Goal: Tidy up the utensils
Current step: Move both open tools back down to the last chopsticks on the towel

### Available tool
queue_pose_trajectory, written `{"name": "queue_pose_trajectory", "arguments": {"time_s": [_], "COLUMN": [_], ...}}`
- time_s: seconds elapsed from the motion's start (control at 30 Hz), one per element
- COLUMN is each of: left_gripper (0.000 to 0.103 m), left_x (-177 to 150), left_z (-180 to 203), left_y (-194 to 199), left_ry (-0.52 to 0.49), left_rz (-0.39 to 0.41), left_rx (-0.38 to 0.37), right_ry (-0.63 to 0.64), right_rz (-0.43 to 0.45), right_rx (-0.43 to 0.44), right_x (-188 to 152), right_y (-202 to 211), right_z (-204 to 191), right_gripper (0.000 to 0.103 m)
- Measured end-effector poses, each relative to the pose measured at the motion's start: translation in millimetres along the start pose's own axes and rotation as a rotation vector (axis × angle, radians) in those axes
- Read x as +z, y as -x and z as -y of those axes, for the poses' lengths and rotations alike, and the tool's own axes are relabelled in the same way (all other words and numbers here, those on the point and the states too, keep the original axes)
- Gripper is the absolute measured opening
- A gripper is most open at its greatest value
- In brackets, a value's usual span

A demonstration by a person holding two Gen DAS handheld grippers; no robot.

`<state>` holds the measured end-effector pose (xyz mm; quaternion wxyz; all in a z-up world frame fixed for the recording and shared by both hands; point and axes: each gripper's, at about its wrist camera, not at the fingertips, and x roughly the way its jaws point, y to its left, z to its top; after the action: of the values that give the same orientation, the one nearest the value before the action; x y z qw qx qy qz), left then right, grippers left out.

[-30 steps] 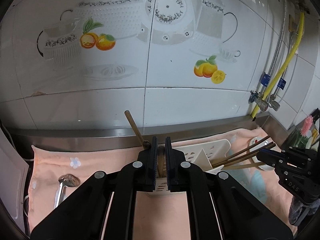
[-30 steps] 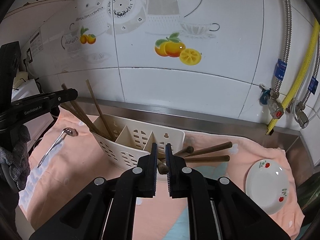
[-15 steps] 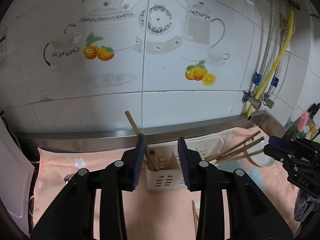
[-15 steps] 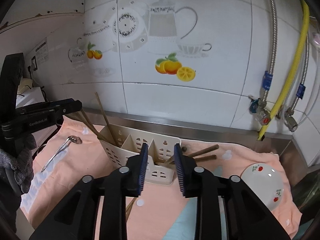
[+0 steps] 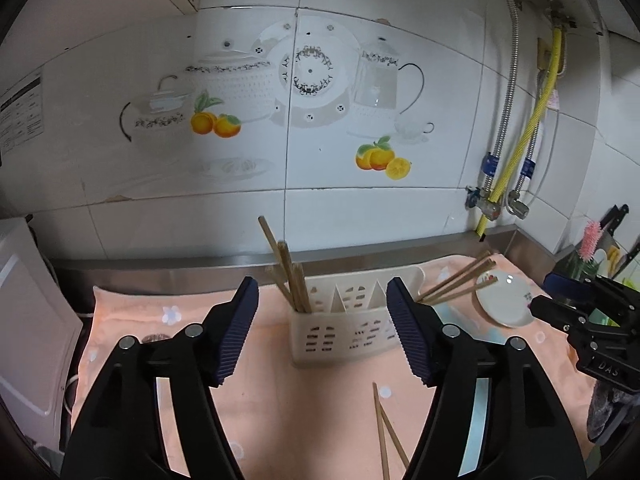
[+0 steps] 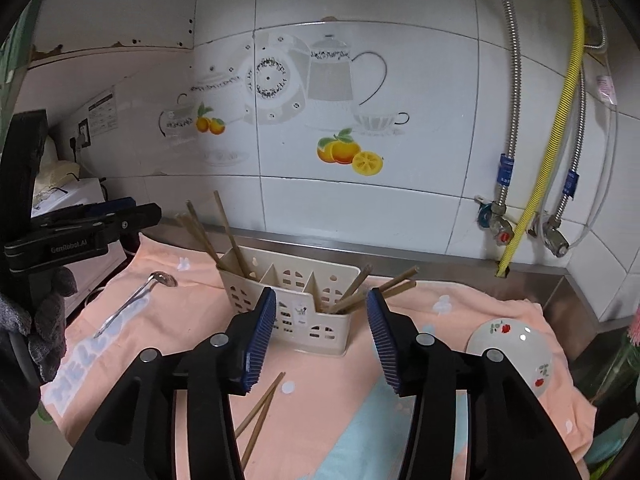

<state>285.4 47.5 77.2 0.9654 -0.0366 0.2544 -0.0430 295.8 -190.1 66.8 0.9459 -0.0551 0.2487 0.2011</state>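
With both hand-held grippers, left [image 5: 322, 328] and right [image 6: 322, 332], spread and empty, approach the loose chopsticks [image 6: 260, 412] before the caddy [image 6: 296, 296] low, pinching mid-length.

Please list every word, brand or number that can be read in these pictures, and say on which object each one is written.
"GenRobot.AI": on the side of the left gripper, seen from the right wrist.
"DAS": on the body of the right gripper, seen from the left wrist; it may be part of a longer word.
"HELLO", large pale blue letters: on the peach towel, partly foreshortened.
Printed chart on the wall: too small to read.
Pink tag by the hoses: unreadable.
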Motion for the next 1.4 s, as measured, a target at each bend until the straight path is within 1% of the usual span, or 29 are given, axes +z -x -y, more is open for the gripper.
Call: {"name": "queue_pose_trajectory", "arguments": {"time_s": [0.07,0.13,0.2,0.3,0.4,0.47,0.53,0.63,0.8,1.07,1.13,1.2,1.23,1.33,1.4], "left_gripper": [0.072,0.073,0.076,0.077,0.080,0.086,0.086,0.088,0.090,0.090,0.090,0.090,0.090,0.090,0.090], "left_x": [-7,-15,-25,-40,-56,-68,-80,-98,-124,-150,-155,-158,-161,-167,-171], "left_z": [-2,-5,-8,-13,-17,-19,-21,-22,-23,-35,-38,-41,-43,-49,-52], "left_y": [6,12,20,28,34,38,40,42,48,54,56,57,58,59,58], "left_ry": [0.009,0.013,0.017,0.038,0.036,0.044,0.047,0.041,0.036,0.046,0.052,0.061,0.068,0.085,0.096], "left_rz": [0.000,0.001,0.003,-0.004,-0.004,-0.011,-0.022,-0.040,-0.055,-0.067,-0.069,-0.074,-0.079,-0.086,-0.096], "left_rx": [-0.001,-0.004,0.011,-0.001,0.018,0.018,0.016,0.031,0.054,0.111,0.121,0.122,0.128,0.128,0.134], "right_ry": [-0.002,-0.001,0.003,0.015,0.018,0.022,0.019,0.006,-0.012,-0.029,-0.054,-0.071,-0.076,-0.077,-0.083], "right_rz": [0.002,0.002,0.000,-0.003,-0.018,-0.030,-0.044,-0.081,-0.136,-0.172,-0.187,-0.203,-0.215,-0.237,-0.247], "right_rx": [0.007,0.010,0.012,0.005,0.009,0.007,0.013,0.024,0.034,0.019,0.026,0.024,0.031,0.035,0.036], "right_x": [-8,-14,-24,-42,-62,-78,-92,-119,-155,-189,-198,-206,-209,-215,-219], "right_y": [6,10,15,20,22,22,21,15,5,-4,-9,-13,-17,-24,-30], "right_z": [-3,-6,-11,-20,-28,-34,-40,-48,-60,-77,-79,-81,-83,-89,-92], "right_gripper": [0.046,0.046,0.048,0.049,0.052,0.053,0.053,0.054,0.054,0.054,0.051,0.045,0.044,0.040,0.034]}}
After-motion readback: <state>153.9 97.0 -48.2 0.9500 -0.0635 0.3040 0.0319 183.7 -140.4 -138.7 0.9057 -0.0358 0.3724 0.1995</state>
